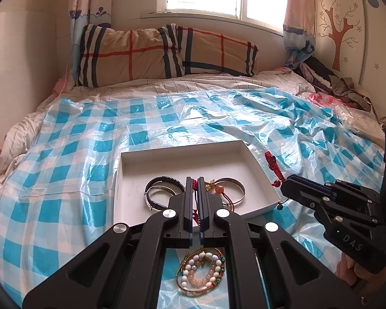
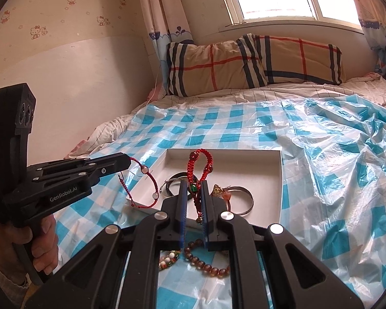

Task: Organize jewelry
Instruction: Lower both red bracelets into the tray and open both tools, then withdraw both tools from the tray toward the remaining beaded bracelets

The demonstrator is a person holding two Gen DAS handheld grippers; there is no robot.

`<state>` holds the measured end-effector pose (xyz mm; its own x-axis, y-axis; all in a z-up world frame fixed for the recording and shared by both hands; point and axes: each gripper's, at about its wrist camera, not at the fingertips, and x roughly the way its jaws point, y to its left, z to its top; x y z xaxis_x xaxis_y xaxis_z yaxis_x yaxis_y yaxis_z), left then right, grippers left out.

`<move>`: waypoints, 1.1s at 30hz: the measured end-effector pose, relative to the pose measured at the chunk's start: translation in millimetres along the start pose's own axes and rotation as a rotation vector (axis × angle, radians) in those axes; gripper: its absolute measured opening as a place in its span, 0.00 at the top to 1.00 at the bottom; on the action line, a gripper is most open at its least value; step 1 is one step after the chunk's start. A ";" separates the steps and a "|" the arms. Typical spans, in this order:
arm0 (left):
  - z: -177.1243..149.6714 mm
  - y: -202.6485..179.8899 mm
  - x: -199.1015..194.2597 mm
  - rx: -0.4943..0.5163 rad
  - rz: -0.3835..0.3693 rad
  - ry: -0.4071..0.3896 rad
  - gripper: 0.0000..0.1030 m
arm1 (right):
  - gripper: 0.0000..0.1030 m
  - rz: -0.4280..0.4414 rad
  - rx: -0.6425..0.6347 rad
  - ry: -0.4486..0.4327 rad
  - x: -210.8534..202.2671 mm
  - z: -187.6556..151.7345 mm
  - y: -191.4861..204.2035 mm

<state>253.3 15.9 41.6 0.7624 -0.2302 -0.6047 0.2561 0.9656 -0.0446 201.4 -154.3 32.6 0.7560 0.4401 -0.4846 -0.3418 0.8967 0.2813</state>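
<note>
A white shallow tray lies on the blue-checked plastic sheet and holds metal bangles and a small charm piece. My left gripper is shut on a thin red cord bracelet above the tray's near edge. My right gripper is shut on a red braided bracelet with a green bead, held over the tray; it also shows in the left wrist view. Beaded bracelets lie on the sheet under the left gripper. A brown bead bracelet lies under the right gripper.
The plastic sheet covers the bed, crumpled at the right. Two plaid pillows lie at the headboard under a window. A pile of clothes sits at the far right corner. A wall runs along the left.
</note>
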 end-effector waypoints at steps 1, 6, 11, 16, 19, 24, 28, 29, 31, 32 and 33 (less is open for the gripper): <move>1.0 0.4 4.2 -0.002 -0.002 0.001 0.97 | 0.89 0.000 -0.001 0.001 3.3 0.2 -1.0; 5.9 2.8 17.4 -0.009 -0.008 -0.001 0.97 | 0.89 -0.002 -0.011 0.007 17.6 1.1 -4.0; 10.0 3.7 28.9 -0.012 -0.014 0.000 0.97 | 0.89 -0.004 -0.013 0.009 28.2 2.1 -8.2; 12.7 5.4 44.9 -0.016 -0.018 0.004 0.97 | 0.89 -0.006 -0.024 0.012 42.2 4.0 -9.9; 12.3 4.9 51.3 -0.015 -0.021 0.004 0.97 | 0.89 -0.004 -0.030 0.009 48.4 4.4 -9.0; 8.9 9.3 77.4 -0.018 -0.010 0.053 0.90 | 0.88 -0.016 -0.046 0.022 63.8 2.6 -10.7; -2.6 16.0 98.8 -0.021 0.035 0.123 0.58 | 0.60 -0.039 -0.038 0.074 77.7 -2.4 -16.8; -5.9 18.0 95.8 -0.027 0.033 0.120 0.58 | 0.60 -0.039 -0.037 0.072 74.4 -3.4 -17.2; -12.4 21.7 85.7 -0.038 0.038 0.110 0.57 | 0.60 -0.042 -0.038 0.066 63.8 -6.6 -16.7; -16.1 23.8 80.4 -0.043 0.042 0.107 0.57 | 0.60 -0.041 -0.034 0.069 59.6 -8.4 -17.1; -20.8 26.5 74.2 -0.051 0.043 0.109 0.56 | 0.60 -0.040 -0.031 0.075 55.7 -10.0 -17.7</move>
<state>304.3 26.9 -21.0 0.7020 -0.1763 -0.6900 0.1915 0.9799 -0.0556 243.9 -145.1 -7.7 0.7260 0.4053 -0.5555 -0.3303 0.9141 0.2352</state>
